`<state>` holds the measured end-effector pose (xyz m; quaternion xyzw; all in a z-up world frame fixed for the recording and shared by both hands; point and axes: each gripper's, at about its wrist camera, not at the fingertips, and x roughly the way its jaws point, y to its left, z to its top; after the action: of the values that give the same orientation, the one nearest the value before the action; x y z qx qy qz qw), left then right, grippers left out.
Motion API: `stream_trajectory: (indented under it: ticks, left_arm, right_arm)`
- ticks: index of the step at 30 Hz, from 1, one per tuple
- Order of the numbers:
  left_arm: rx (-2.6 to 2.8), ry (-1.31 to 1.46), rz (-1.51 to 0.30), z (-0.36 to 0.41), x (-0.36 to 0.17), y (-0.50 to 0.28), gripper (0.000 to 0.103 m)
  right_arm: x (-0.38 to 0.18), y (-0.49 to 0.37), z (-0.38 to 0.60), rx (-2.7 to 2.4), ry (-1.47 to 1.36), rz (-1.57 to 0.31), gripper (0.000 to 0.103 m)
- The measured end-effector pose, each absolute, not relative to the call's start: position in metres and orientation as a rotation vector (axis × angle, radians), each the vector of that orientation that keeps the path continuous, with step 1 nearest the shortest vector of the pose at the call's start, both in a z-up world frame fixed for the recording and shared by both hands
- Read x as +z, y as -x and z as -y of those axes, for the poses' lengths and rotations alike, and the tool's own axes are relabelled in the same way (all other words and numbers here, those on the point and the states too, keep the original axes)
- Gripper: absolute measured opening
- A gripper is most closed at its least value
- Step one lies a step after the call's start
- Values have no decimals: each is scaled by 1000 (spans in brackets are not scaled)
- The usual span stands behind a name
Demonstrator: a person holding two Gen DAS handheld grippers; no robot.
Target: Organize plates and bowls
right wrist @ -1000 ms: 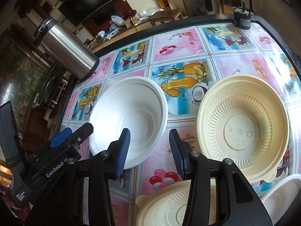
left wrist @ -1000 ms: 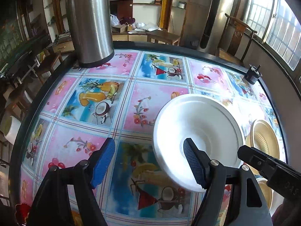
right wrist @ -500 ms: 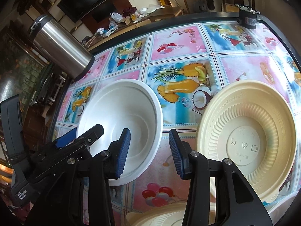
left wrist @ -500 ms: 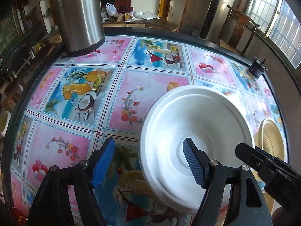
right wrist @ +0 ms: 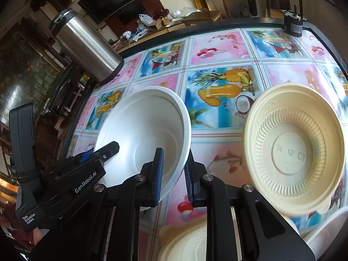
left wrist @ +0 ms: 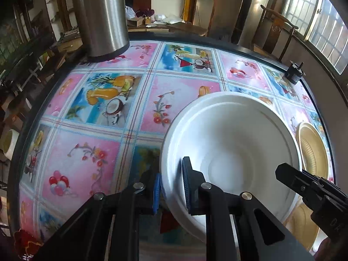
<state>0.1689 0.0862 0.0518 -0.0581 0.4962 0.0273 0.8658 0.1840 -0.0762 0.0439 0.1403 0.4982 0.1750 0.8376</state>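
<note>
A white bowl [left wrist: 235,143] sits on the patterned table; it also shows in the right wrist view [right wrist: 148,130]. My left gripper [left wrist: 171,187] is shut on its near left rim, one pad outside and one inside. My right gripper [right wrist: 173,174] is shut on the bowl's near right rim, pads either side of the wall. A cream ribbed plate [right wrist: 293,148] lies right of the bowl, and shows in the left wrist view [left wrist: 313,150]. A second cream plate [right wrist: 187,243] lies under my right gripper.
A tall steel flask [left wrist: 102,15] stands at the table's far left, and shows in the right wrist view [right wrist: 84,45]. A small black motor [right wrist: 293,24] sits at the far right edge. A white dish edge [right wrist: 326,232] shows at bottom right. Chairs and shelves surround the table.
Both grippers have moved in and closed on the white bowl's rim: they were open a second ago. The bowl looks nearer and larger in both views.
</note>
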Motion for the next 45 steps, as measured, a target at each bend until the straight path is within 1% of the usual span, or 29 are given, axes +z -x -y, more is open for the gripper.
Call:
stream_trajectory:
  ticks: [10, 25, 35, 45]
  left_arm:
    - [69, 95, -1004, -93, 73, -112, 17]
    - [122, 114, -916, -119, 93, -4, 17]
    - [200, 137, -858, -157, 105, 46, 17]
    - [275, 205, -862, -210, 93, 73, 17]
  right_arm:
    - [54, -130, 67, 396, -290, -1053, 18]
    - [78, -13, 46, 483, -270, -999, 18]
    - [84, 22, 5, 570, -252, -995, 18]
    - [76, 33, -53, 640, -197, -1023, 19]
